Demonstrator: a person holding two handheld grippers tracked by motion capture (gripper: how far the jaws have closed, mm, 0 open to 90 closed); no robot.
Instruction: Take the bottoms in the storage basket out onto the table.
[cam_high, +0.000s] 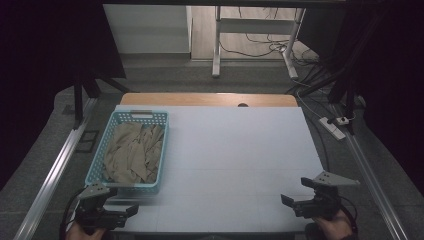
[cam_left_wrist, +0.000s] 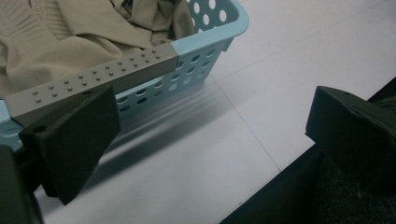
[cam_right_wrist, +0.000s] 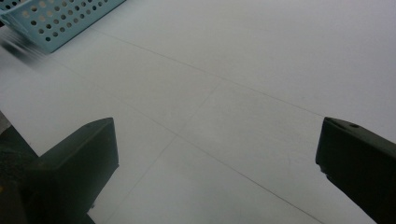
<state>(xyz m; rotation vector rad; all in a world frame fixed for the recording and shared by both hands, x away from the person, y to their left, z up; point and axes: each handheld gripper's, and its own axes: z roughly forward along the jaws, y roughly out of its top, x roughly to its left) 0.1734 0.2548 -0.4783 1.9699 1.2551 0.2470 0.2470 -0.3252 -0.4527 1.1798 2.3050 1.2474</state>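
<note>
A light blue perforated basket (cam_high: 95, 162) stands at the left of the white table, holding crumpled beige cloth (cam_high: 132, 152). My left gripper (cam_high: 125, 210) rests low at the table's front left corner, just in front of the basket, jaws wide apart and nothing between them. In the left gripper view the basket's grey studded handle (cam_left_wrist: 98, 77) and near wall (cam_left_wrist: 187, 60) lie right ahead, with beige cloth (cam_left_wrist: 70, 32) inside. My right gripper (cam_high: 295, 202) sits at the front right, open over bare table. The right gripper view catches the basket's corner (cam_right_wrist: 51, 21) far off.
A white table surface (cam_high: 235, 150) spreads between the two grippers, with a wooden strip (cam_high: 207, 99) along its far edge. Metal rails run down both sides. Desk legs, cables and a power strip (cam_high: 336, 125) lie on the floor beyond.
</note>
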